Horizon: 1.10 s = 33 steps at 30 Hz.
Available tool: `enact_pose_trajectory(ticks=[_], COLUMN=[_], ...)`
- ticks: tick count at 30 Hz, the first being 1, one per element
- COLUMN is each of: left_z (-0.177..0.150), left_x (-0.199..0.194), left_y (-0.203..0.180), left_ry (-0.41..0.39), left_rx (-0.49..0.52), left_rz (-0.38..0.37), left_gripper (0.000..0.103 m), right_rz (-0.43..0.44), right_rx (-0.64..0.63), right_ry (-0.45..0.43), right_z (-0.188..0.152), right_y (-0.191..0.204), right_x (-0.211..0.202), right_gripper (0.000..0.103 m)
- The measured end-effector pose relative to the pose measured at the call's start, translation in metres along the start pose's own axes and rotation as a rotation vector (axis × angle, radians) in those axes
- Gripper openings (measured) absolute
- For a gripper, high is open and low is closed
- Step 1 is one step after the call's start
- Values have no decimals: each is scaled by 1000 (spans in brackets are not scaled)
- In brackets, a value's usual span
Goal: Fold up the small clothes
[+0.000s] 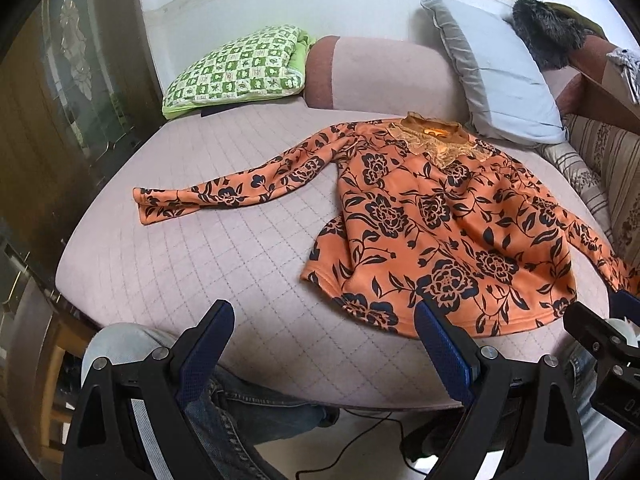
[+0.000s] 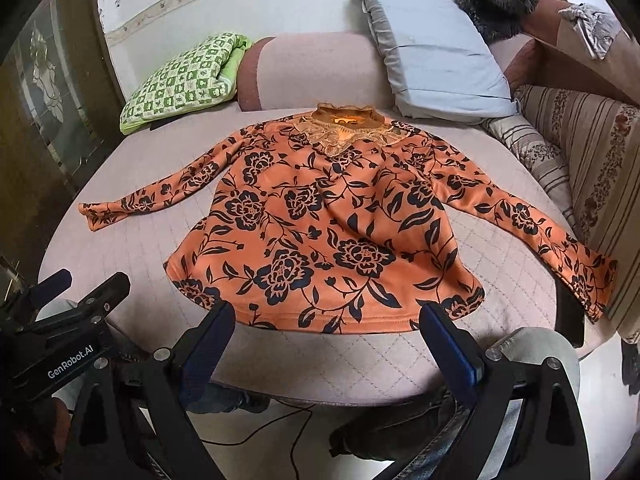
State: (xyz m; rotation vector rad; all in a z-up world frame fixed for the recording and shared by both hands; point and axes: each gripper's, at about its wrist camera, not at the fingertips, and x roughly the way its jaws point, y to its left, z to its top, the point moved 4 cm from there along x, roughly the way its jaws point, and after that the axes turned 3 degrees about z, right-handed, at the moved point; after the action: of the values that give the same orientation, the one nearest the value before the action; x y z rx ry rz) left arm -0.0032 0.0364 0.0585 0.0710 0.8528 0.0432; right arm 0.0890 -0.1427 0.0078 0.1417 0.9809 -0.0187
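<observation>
Two grippers, both mine, both spread wide with nothing between the pads. Left gripper (image 1: 324, 322) hovers off the near edge of the quilted pink cushion (image 1: 168, 248), left of the shirt hem. Right gripper (image 2: 326, 324) hangs just short of the hem, roughly centred on it. Orange floral shirt (image 2: 320, 232) lies flat, front up, collar (image 2: 346, 124) away from me, both sleeves spread out to the sides; right cuff (image 2: 588, 280) reaches the cushion edge by the striped sofa arm (image 2: 592, 168), maybe draping over, hard to tell with fisheye warp. Green checked pillow (image 2: 180, 80) far left, grey pillow (image 2: 432, 52) behind the collar. My jeans-clad knees (image 1: 248, 396) below the cushion edge.
</observation>
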Motion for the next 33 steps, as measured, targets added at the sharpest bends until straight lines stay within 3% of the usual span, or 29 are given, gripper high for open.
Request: enact_pose_trajectory(ticks=[19,21,26,33], left_z=[-5,-4,3,21], left_x=[-13,-8,12,49], left_y=[3,5,17,35], left_ry=[-15,0,28,51], left_rx=[-16,-28,-60,-97], left_rz=[-12,-18,-36,-37], left_gripper=[93,93,93,93], right_rz=[-2,67,120,113], right_rx=[-4,4,20,-7], right_ry=[-37,-39,-35,-89], right_z=[1,1,2,12], right_y=[3,3,-1,-1], right_x=[-17,-16,-6,1], right_gripper=[95,95,95,94])
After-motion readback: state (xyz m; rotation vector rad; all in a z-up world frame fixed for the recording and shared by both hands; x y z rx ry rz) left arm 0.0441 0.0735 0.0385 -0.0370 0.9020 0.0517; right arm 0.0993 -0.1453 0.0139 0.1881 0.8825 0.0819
